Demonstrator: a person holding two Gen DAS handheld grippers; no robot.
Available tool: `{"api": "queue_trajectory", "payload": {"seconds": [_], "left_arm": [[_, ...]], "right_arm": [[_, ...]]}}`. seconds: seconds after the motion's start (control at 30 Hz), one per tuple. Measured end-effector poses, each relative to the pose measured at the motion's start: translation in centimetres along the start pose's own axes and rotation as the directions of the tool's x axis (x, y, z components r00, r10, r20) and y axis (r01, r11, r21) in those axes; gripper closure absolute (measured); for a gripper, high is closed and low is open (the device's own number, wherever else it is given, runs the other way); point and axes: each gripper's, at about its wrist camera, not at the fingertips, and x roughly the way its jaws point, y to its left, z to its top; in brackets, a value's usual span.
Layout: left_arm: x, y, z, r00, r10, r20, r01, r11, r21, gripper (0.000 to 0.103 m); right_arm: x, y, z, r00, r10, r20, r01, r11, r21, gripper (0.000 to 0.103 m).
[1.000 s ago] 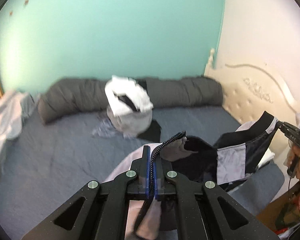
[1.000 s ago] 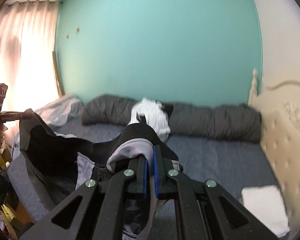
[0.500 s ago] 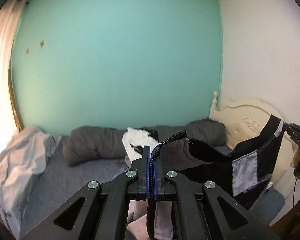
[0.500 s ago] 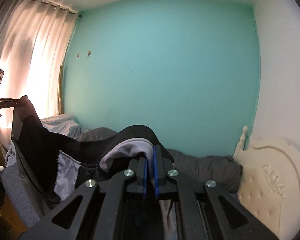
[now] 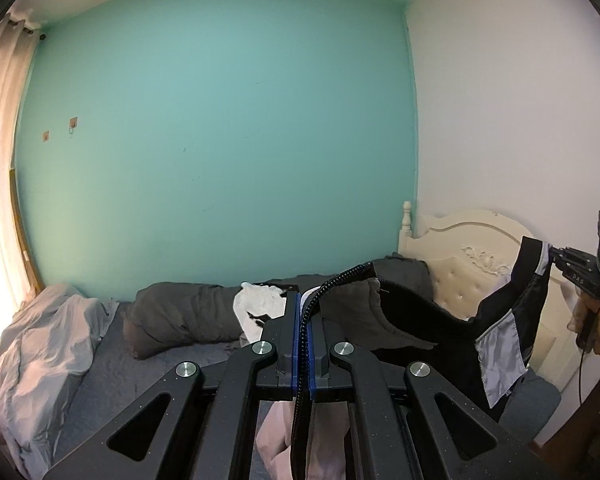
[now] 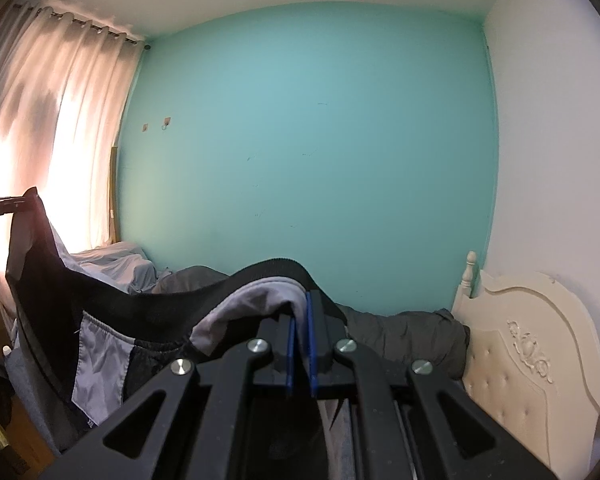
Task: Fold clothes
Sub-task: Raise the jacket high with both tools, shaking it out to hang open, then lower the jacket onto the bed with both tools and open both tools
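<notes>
Both grippers hold a black-and-grey garment [image 5: 500,344] in the air above the bed [image 5: 148,364]; the left gripper [image 5: 303,344] and right gripper [image 6: 300,344] are each clamped on its waistband; the thin pinch, apparently edge-only, could slip and drop it crumpled.

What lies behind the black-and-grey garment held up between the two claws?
Behind the garment show the rolled dark duvet, the cream headboard and the teal wall. The mattress stretch directly behind it is covered.
</notes>
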Motion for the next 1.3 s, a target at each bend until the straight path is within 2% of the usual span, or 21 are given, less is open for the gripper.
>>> {"api": "queue_trajectory", "payload": {"seconds": [0.33,0.47,0.63,0.77,0.9,1.17,1.3], "left_arm": [[-2.8,-0.3,-1.7,1.0,-0.003,-0.006,0.003,1.0,0.01,0.101],[-2.7,0.0,-2.5,1.0,-0.004,-0.03,0.005,1.0,0.01,0.101],[0.1,1.5,-4.1,0.996,0.005,-0.085,-0.006,1.0,-0.007,0.101],[4.9,3.3,-6.1,0.988,0.01,-0.151,-0.014,1.0,-0.026,0.101],[11.2,6.1,-8.5,0.975,0.006,-0.222,-0.022,0.998,-0.066,0.101],[27.4,11.4,-14.5,0.934,0.004,-0.356,-0.054,0.99,-0.129,0.101],[34.7,11.6,-16.7,0.917,-0.004,-0.399,-0.064,0.985,-0.158,0.101]], "right_arm": [[-2.9,1.6,-0.8,1.0,0.006,0.001,-0.006,1.0,-0.018,0.098],[-1.9,1.7,-1.7,0.999,0.003,-0.032,-0.004,1.0,-0.016,0.098],[2.3,1.9,-4.3,0.994,0.011,-0.106,-0.011,1.0,0.006,0.098],[7.8,1.3,-7.4,0.984,0.019,-0.179,-0.014,0.999,0.03,0.098],[14.1,0.0,-10.9,0.968,0.019,-0.251,-0.005,0.998,0.056,0.098],[28.0,-2.6,-17.9,0.927,-0.007,-0.374,0.044,0.995,0.089,0.098],[34.1,-3.6,-20.9,0.906,-0.033,-0.422,0.08,0.992,0.094,0.098]]}}
